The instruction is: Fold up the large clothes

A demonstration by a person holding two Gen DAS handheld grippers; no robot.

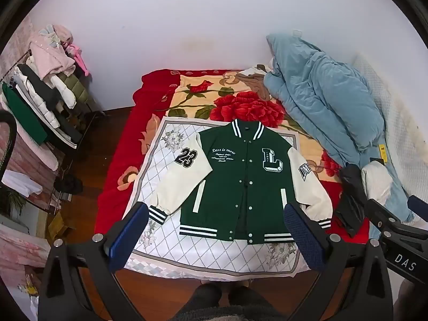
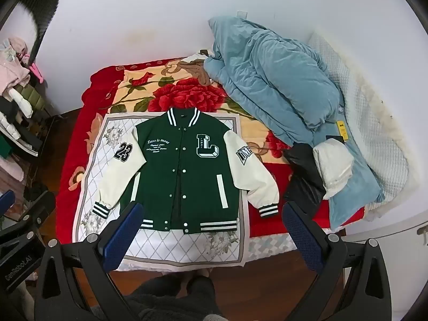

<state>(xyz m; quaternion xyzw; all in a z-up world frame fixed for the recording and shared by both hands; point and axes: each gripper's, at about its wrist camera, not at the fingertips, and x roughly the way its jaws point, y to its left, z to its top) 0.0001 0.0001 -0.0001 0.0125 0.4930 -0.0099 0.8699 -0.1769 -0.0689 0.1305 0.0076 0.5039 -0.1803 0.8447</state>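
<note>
A green jacket point(image 1: 240, 176) with smooth cream sleeves, ribbed striped cuffs and metal snaps lies flat, front up, on a white diamond-patterned cloth point(image 1: 214, 251) spread over the bed's plush rose blanket point(image 1: 187, 93). Left tool point(image 1: 216, 236) and right tool point(image 2: 211, 236) hover released, blue textured pads apart.

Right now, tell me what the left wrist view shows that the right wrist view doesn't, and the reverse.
Only the left wrist view shows the full clothes rack with its hanging coats, and the right claw at its right edge. Only the right wrist view shows the whole folded white garment on the black one, and the left claw at its left edge. Both share the green varsity jacket lying flat, front up, sleeves spread, on the white diamond-pattern cloth, plus the blue quilt and red floral blanket. Both claws are open, holding nothing.
</note>
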